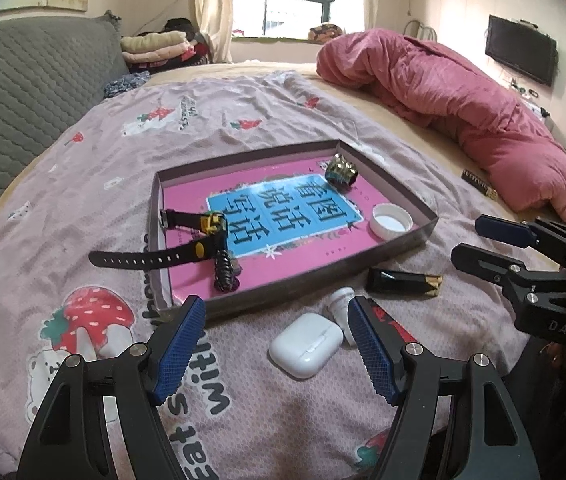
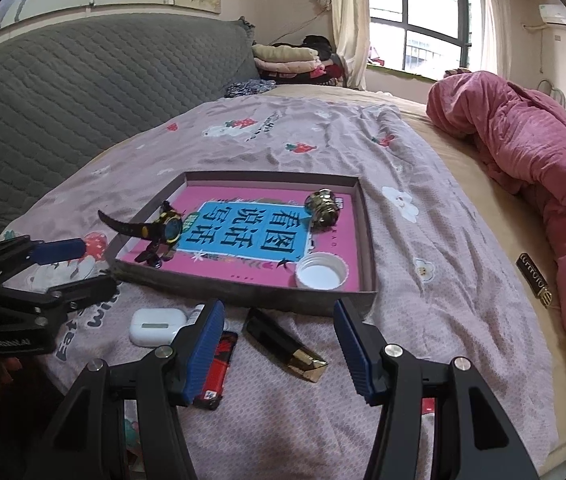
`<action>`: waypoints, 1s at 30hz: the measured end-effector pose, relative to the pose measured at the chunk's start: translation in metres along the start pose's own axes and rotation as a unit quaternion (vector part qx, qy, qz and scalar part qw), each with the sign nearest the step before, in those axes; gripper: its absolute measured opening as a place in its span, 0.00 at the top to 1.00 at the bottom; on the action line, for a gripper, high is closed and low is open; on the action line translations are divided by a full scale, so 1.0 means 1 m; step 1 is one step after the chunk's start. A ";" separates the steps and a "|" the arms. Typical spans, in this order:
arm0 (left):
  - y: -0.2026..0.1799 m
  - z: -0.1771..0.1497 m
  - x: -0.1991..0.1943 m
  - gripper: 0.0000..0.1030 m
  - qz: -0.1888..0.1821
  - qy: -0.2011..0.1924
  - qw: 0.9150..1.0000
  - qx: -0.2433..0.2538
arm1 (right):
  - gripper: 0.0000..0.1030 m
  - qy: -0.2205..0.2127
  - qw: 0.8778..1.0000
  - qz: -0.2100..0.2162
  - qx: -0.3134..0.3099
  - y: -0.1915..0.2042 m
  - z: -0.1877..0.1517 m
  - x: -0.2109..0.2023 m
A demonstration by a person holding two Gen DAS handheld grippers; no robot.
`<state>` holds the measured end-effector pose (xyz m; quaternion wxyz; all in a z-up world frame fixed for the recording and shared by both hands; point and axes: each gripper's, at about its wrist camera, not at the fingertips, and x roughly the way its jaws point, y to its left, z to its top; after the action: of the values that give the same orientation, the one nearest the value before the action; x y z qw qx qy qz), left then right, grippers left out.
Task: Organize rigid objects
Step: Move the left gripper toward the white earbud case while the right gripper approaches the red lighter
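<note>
We hold our left gripper [image 1: 277, 350] with its jaws spread wide and nothing between the ribbed blue pads [image 1: 179, 346]; it hovers over the smooth, rounded white earbud case [image 1: 306, 344] lying on the bedspread [image 1: 83, 168], a thin pinkish fabric printed with mushrooms and bears. Just beyond the case a small white nozzle-shaped plastic piece [image 1: 341, 300] lies partly behind the right pad. Our right gripper [image 2: 279, 344] is likewise parted and empty, its black angular arms framing a glossy black rectangular tube with a faceted gold end [image 2: 285, 344]. Beside its left pad lies a red and black lighter [image 2: 219, 364], slim and boxy.

Farther on sits the shallow cardboard tray [image 1: 403, 240], grey-walled, with a glossy pink and blue printed bottom. In its near right corner rests a white ribbed bottle cap [image 1: 391, 221], open side up. At the left a black and yellow wristwatch [image 1: 203, 240] hangs its perforated rubber strap over the tray wall, with a dark coiled hair tie [image 1: 225, 272] just beside it. A short metallic gold-patterned cylinder [image 1: 341, 172] stands near the far wall.

Beyond, a rumpled rose quilt [image 1: 463, 96] is heaped.
</note>
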<state>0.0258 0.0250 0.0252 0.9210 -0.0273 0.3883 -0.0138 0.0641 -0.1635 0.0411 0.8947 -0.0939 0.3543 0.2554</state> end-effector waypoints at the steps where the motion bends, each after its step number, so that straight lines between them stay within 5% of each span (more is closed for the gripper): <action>1: 0.000 0.000 0.001 0.27 -0.002 0.003 1.000 -0.001 | 0.45 0.004 1.000 0.003 -0.002 0.002 -0.001 0.001; 30: -0.010 -0.014 0.032 0.27 -0.018 0.070 0.997 0.017 | 0.45 0.053 0.998 0.022 -0.022 0.019 -0.014 0.022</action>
<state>0.0379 0.0126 -0.0063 0.8914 -0.0175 0.4511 -0.0385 0.0597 -0.1429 0.0161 0.8665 -0.1191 0.3975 0.2775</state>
